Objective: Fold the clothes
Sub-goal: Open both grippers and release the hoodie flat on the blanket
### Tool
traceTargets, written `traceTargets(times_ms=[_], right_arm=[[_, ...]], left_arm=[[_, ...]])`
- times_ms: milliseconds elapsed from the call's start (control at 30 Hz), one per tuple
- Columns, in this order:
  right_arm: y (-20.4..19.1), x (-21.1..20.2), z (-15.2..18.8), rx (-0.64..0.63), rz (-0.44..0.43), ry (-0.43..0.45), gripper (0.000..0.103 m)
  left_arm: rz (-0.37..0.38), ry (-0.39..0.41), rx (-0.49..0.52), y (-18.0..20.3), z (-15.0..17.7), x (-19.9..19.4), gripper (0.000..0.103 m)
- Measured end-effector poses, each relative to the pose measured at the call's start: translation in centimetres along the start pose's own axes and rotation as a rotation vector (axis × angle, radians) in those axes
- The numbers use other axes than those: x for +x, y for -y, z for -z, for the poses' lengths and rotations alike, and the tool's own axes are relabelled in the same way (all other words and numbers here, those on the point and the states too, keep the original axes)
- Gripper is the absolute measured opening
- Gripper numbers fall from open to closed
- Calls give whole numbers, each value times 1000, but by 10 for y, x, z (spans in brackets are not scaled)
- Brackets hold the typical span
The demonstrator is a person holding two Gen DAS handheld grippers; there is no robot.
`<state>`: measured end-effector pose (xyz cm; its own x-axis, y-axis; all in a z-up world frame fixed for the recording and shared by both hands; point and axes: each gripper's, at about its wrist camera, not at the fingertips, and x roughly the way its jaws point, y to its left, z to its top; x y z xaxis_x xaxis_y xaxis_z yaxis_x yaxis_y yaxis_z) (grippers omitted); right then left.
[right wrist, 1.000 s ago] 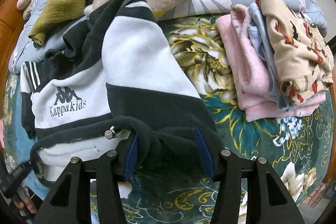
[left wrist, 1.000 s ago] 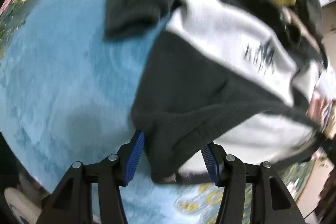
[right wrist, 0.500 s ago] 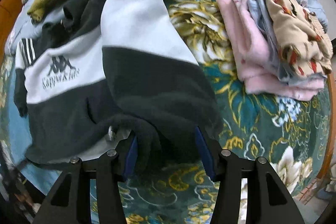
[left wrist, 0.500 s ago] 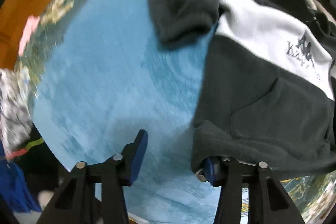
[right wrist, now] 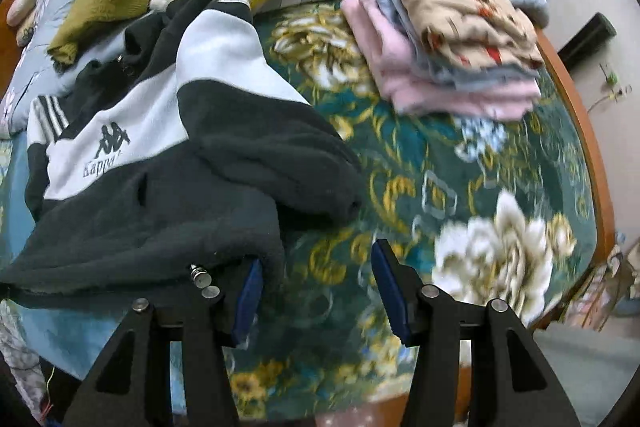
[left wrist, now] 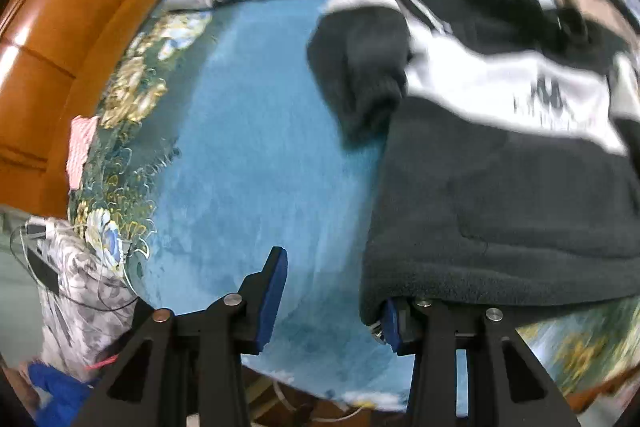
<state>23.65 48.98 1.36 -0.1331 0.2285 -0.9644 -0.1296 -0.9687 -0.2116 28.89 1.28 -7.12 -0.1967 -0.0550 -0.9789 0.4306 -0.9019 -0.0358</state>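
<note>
A black and white Kappa fleece jacket (right wrist: 160,195) lies spread on the bed, hem toward me. It also shows in the left wrist view (left wrist: 500,187). My left gripper (left wrist: 332,299) is open; the hem's left corner drapes over its right finger (left wrist: 390,323). My right gripper (right wrist: 316,291) is open; the hem's right corner hangs over its left finger (right wrist: 248,295). One sleeve (right wrist: 276,171) is folded across the jacket's front toward me. The other sleeve (left wrist: 360,67) lies on the blue blanket.
A folded stack of pink, blue and patterned clothes (right wrist: 452,47) sits at the back right. An unfolded pile with an olive garment (right wrist: 108,3) lies behind the jacket. The wooden bed frame (left wrist: 60,47) runs on the left. A floral blanket (right wrist: 480,227) covers the bed.
Both grippers have opened and let the jacket's hem drop onto the bed. The left gripper has shifted left and the right gripper right, so the hem corners sit at their inner fingers.
</note>
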Motion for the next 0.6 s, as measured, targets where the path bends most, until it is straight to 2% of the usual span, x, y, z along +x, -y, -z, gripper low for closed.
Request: traceTargets(times_ms=[67,233,333,467,600], right_arm=[[-3,12,15,-1,16,-47,54],[-4,40,29,42,40,-130,54],[-5,54,35,73,44,-173,54],[-8,46,35,102,4,-185,54],[-4,33,33,136,-26,-192,55]], left_arm=[[14,-44,40,7,7,17,45],[60,-126,51,19,5,54,45],[205,-170,5,13,0,57,47],[317,-173,47,2,-3,43,55],[432,-177,48,-12,-13,26,62]])
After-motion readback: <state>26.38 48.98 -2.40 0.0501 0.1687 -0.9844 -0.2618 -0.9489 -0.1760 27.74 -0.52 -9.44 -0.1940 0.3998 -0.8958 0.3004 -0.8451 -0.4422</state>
